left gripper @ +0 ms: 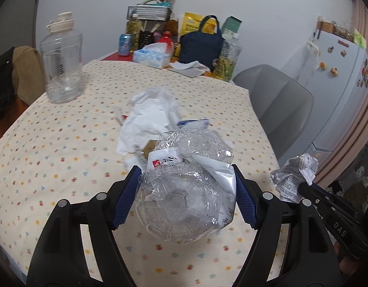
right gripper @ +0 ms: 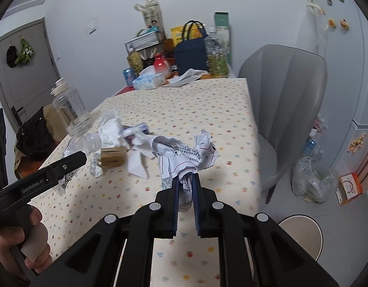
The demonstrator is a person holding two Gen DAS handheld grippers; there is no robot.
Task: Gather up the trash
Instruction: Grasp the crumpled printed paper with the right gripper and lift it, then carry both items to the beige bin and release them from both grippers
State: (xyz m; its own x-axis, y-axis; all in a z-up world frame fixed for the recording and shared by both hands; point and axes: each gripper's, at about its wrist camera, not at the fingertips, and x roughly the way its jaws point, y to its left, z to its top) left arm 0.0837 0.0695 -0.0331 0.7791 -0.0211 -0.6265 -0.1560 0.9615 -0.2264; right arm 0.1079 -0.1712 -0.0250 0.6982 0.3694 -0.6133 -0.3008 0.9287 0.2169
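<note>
the left gripper (left gripper: 187, 196) has its jaws wide, clamped on a crushed clear plastic bottle (left gripper: 184, 191); the right gripper (right gripper: 186, 191) is pinched on a crumpled printed paper (right gripper: 184, 157), both held above the dotted tablecloth (left gripper: 52, 143); keep both squeezes firm and carry level toward the trash bag (right gripper: 310, 181) on the floor beyond the grey chair (right gripper: 286, 100)

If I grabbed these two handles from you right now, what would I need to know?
Left gripper: clamped on a crushed clear plastic bottle, lifted off the table.
Right gripper: shut on a crumpled printed paper, also lifted.
Done: both pieces picked up.
Left: drop them in a bin; the white tissues, small cardboard box and blue-and-white wrapper still lie on the table. A plastic bag sits on the floor beside the grey chair.
</note>
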